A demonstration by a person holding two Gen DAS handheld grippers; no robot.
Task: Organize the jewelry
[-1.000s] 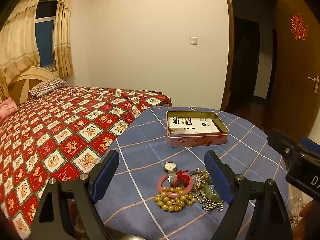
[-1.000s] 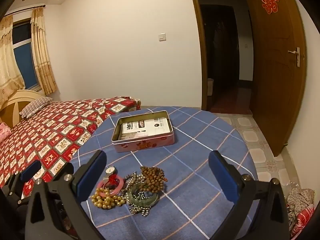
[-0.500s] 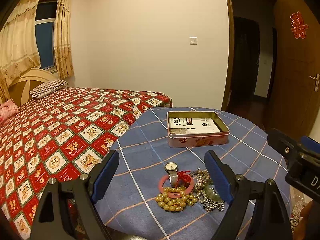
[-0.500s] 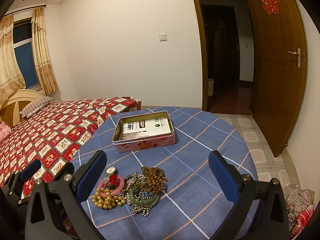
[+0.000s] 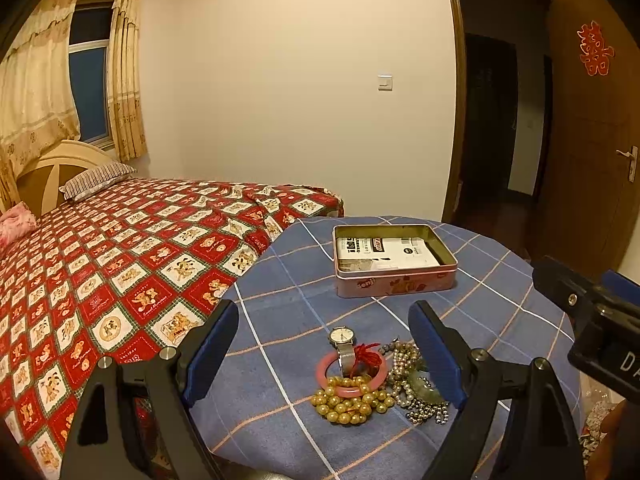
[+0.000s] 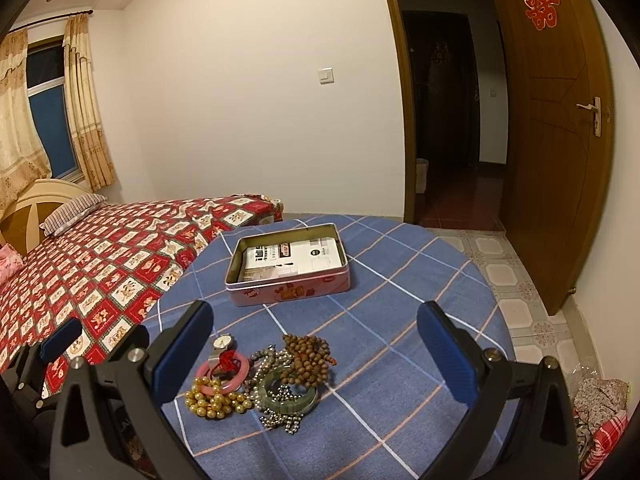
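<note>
A heap of jewelry lies on the round table's blue checked cloth (image 5: 296, 304): a silver wristwatch (image 5: 342, 340), a pink bangle (image 5: 352, 374) with a red tassel, a gold bead bracelet (image 5: 352, 402), grey pearl and metal bead strands (image 5: 416, 396). The right wrist view adds a green jade bangle (image 6: 288, 398) and brown wooden beads (image 6: 310, 358). An open pink tin (image 5: 394, 260) with a white packet inside stands farther back. My left gripper (image 5: 324, 354) is open above the heap's near side. My right gripper (image 6: 316, 354) is open and empty, also above the heap.
A bed (image 5: 120, 264) with a red patterned cover touches the table's left side. An open wooden door (image 6: 552, 128) and a dark doorway are at the right. Tiled floor (image 6: 508, 276) lies beyond the table's right edge. My right gripper shows in the left wrist view (image 5: 592, 316).
Both views have shifted only slightly; the jewelry and tin lie as before. Both grippers stay open.
</note>
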